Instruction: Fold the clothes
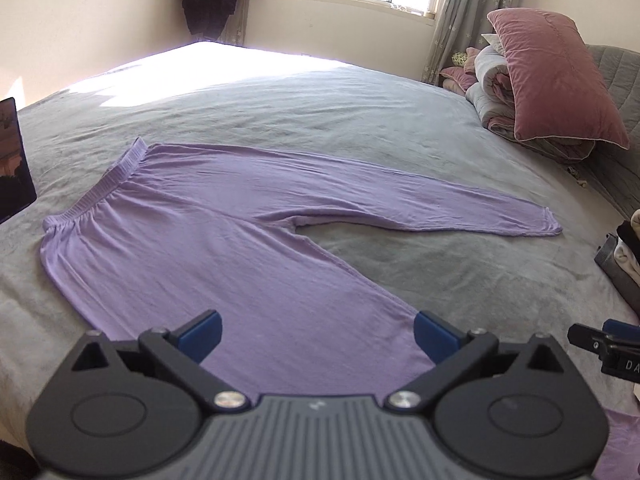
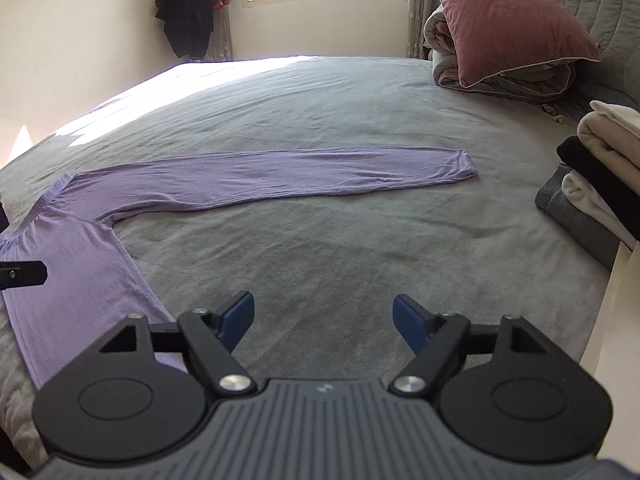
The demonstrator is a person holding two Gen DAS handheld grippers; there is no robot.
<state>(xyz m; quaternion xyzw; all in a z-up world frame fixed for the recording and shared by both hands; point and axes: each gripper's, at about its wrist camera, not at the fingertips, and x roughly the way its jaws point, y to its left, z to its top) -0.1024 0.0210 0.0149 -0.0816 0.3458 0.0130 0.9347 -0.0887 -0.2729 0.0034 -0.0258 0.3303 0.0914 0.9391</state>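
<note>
Pants lie flat on bed, legs splayed in a V, no fold made yet. Left claw wide open, empty, over near leg. Right claw open, empty, over bare bed right of pants. Folded stack further right. Whole fold left.

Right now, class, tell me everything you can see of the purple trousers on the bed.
The purple trousers are thin, soft, lilac knit with a gathered elastic waistband and narrow hemmed cuffs. They lie flat and unfolded on the grey bedspread, legs spread in a V: the far leg stretches towards the stacked bedding, the near leg runs under the open left gripper. Light creases show. Nothing grips them.
</note>
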